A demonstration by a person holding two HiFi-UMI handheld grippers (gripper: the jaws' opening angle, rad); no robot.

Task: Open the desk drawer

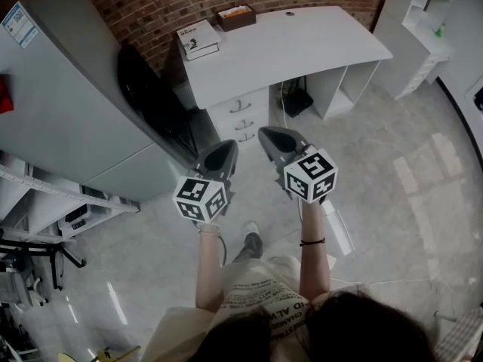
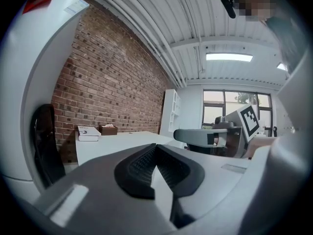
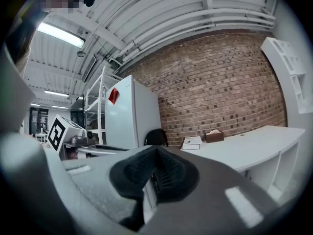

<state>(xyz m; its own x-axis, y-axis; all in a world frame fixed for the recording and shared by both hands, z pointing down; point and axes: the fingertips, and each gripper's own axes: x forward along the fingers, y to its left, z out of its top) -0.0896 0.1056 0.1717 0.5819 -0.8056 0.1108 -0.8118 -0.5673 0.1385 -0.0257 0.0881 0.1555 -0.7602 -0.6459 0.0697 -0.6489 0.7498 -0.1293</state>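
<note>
The white desk [image 1: 302, 47] stands against the brick wall. Under its left part is a drawer stack [image 1: 243, 119] with three shut drawers, each with a small metal handle. My left gripper [image 1: 225, 149] and right gripper [image 1: 266, 135] hover side by side over the floor in front of the drawers, not touching them. Both are shut with nothing between the jaws. In the left gripper view the left gripper [image 2: 156, 148] points past the desk [image 2: 122, 143]. The right gripper [image 3: 156, 151] has the desk [image 3: 244, 148] to its right.
A book [image 1: 198, 38] and a brown tissue box [image 1: 236, 16] lie on the desk's back left. A black chair [image 1: 147, 89] stands left of the drawers, beside a tall grey cabinet [image 1: 68, 104]. White shelving [image 1: 430, 21] is at the far right, a metal rack [image 1: 45, 202] at the left.
</note>
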